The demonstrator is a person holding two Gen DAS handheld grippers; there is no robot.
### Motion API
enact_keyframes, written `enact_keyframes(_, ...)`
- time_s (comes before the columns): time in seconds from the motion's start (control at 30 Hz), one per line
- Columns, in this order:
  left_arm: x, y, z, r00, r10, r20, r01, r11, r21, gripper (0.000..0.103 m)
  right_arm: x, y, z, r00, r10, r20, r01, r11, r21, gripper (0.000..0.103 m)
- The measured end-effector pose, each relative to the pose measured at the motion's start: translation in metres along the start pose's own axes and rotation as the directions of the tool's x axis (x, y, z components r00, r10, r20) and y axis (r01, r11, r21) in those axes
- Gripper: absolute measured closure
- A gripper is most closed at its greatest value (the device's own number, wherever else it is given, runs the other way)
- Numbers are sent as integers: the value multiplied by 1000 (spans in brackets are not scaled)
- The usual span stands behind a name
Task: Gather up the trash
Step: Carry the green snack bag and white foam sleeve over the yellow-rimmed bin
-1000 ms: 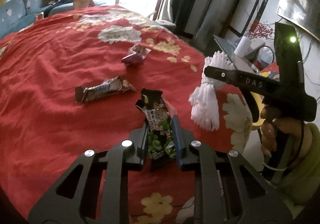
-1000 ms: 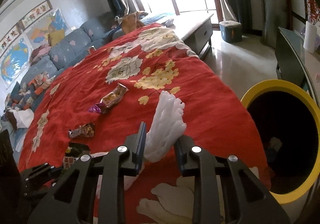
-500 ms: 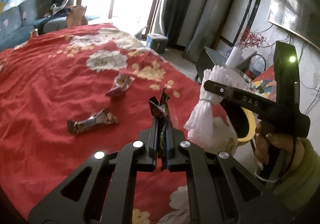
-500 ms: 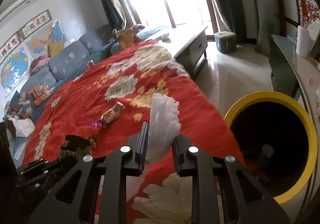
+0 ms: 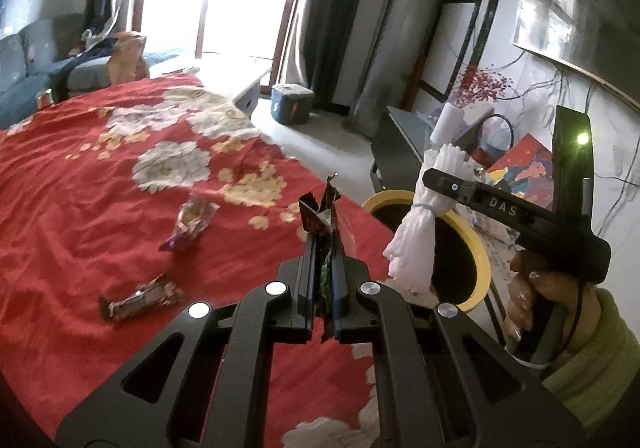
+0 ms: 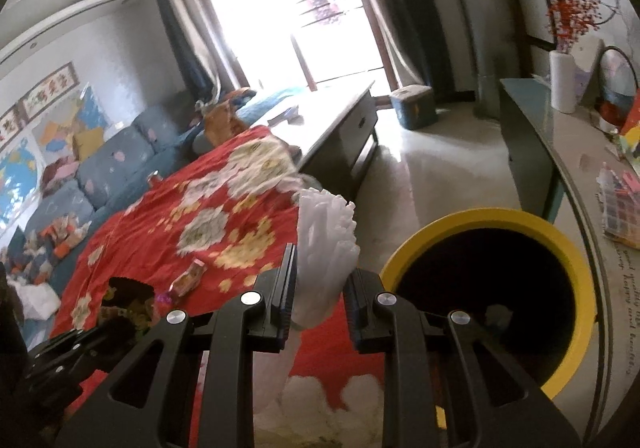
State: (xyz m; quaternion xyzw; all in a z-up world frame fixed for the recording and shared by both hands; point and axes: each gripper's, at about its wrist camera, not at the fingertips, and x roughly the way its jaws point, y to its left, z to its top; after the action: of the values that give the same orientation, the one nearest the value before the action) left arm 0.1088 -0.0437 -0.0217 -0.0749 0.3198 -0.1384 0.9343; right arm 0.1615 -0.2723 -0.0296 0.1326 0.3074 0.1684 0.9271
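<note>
With both loads lifted clear of the bed (image 5: 80,208), the left gripper (image 5: 323,248) clamps the wrapper (image 5: 320,212) and the right gripper (image 6: 320,288) clamps the white bundle (image 6: 324,244) (now beside the yellow-rimmed bin (image 6: 568,244)), ready for release.

Left gripper (image 5: 324,248): matte black frame with triangular cut-outs, four round silver screw heads across the linkage, blue-edged flat finger pads (image 5: 310,272). Right gripper (image 6: 320,284): identical black build, four silver screws, ribbed pads. Seen from the left wrist view, its body carries white "DAS" lettering and a lit green indicator. Right hand (image 5: 532,296): bare skin, pale nails, yellow-green sleeve, thin white cord at the wrist.
</note>
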Motion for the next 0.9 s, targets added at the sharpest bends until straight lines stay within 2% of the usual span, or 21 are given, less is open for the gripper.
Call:
enact_keyframes(0.4, 23, -33, 14, 999, -45, -1, 45, 998, 41, 100, -15, -45, 12, 994, -86, 60, 81, 994, 78, 82)
enact_keyframes(0.9, 65, -71, 19, 995, -95, -30, 97, 993, 64, 100, -22, -108, 8, 971, -222, 87, 206, 965, 162, 82)
